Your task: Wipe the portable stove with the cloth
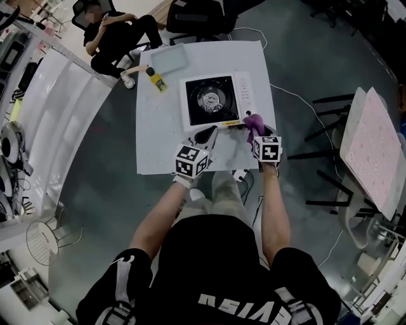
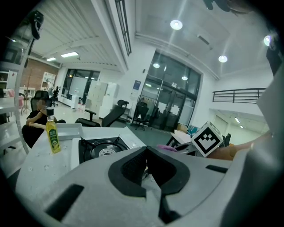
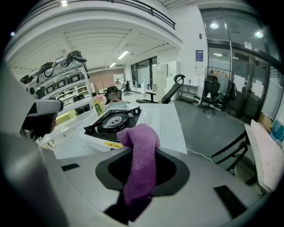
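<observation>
Portable stove sits on the white worktop right of the middle, with its control strip close to the right edge and its black burner top facing up. A band of bare worktop lies between its front and the near edge. Over the stove's near right corner hangs the purple cloth, pinched in the closed jaws of the right gripper and drooping out over their front; whether the cloth touches the stove cannot be told. The left gripper hovers just beside it, over the stove's near edge toward the middle, its jaw tips together with nothing between them. Both grippers reach in from the near edge, close to each other. Left of the stove the worktop is open down to the near left corner. A yellow bottle stands upright toward the far left, and a shallow tray lies at the far left corner. Off the right edge a white cable trails over the grey floor toward black chair frames and a pink board. Beyond the far left corner a seated person is close to the table, and a black chair stands beyond the far edge
</observation>
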Available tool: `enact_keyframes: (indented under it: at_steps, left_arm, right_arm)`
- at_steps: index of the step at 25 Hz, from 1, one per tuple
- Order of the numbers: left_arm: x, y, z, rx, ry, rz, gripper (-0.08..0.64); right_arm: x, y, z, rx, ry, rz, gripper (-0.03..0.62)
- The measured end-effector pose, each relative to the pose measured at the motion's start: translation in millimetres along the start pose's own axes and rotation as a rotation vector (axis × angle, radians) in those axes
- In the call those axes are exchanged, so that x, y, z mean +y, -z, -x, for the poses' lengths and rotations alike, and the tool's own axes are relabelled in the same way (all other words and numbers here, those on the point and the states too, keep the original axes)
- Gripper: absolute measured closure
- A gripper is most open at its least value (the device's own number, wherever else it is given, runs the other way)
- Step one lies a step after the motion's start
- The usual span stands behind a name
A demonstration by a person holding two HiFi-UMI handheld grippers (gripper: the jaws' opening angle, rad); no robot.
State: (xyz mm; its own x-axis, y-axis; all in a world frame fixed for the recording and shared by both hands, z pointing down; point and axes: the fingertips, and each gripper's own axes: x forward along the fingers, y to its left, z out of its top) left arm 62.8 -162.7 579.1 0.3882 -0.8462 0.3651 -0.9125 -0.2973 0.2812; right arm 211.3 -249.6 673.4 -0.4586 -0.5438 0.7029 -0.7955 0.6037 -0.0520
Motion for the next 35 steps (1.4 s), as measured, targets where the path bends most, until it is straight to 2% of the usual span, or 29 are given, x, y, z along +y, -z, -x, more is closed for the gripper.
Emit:
enact_keyframes:
  at_steps: [5, 11, 22, 35]
  left_arm:
    - [21.2, -12.6, -34.2, 0.011, -0.012, 0.016, 0.554]
    - [59.0, -32.8, -63.8, 0.018, -0.044, 0.032, 0.554]
    - [112.2, -61.0, -103.5, 0.015, -0.116, 0.069, 0.554]
    - [144.0, -92.4, -132.2, -0.013, -0.221, 0.085, 0.554]
  right_arm:
    - [-0.2, -17.2, -46.0, 0.061, -0.045, 0.049, 0.492]
    - [-1.6, -46.7, -93.3, 0.091, -0.081, 0.058, 0.492]
    - [-14.7, -105.8, -162.9, 0.091, -0.135, 0.073, 0.492]
    - [-26.9, -155.2, -214.5, 0.085, -0.216, 0.124, 0.492]
